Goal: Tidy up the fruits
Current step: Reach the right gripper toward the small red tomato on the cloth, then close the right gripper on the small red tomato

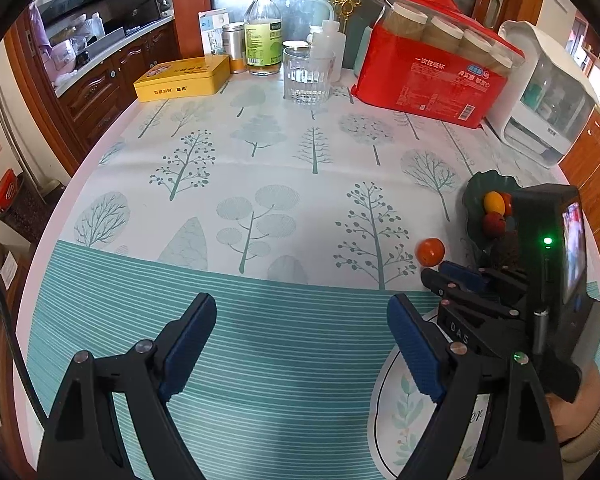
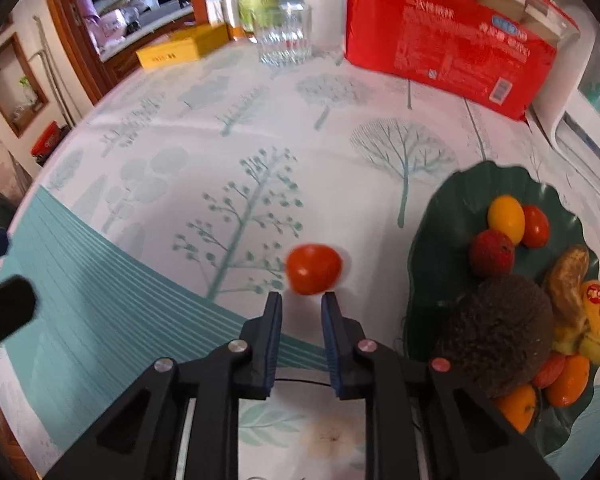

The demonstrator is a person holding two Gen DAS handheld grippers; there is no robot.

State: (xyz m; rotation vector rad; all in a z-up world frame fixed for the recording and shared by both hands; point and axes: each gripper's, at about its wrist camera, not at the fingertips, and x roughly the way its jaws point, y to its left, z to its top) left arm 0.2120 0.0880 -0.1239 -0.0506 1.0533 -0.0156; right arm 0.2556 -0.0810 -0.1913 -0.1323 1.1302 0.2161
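Blue-padded fingers fill the foot of both wrist views. Those of the right gripper (image 2: 301,300) stand narrow, with only a slim gap between the pads and nothing in it; the tomato (image 2: 314,269) lies loose on the tablecloth (image 2: 228,128) just beyond the tips, dead ahead and blurred, so whether the tips touch it I cannot tell. It looks nearly round, a shade wider than tall in this view, with no long axis to speak of, so the angle of approach should matter little. The left gripper (image 1: 300,320) hangs over the striped band of the cloth with its jaws wide and empty, and from its camera the tomato sits well off to the right, close by the right gripper's tips. The right hand is thus much the nearer. To the right of the tomato, near but apart from it, is the green plate (image 2: 456,200), already holding a yellow fruit (image 2: 506,218), several red ones, a dark rough ball (image 2: 496,332) and some orange pieces. My judgement: this tomato is the one fruit off the plate, and the narrow gap looks slimmer than the fruit, so the jaws would need to widen before closing around it.
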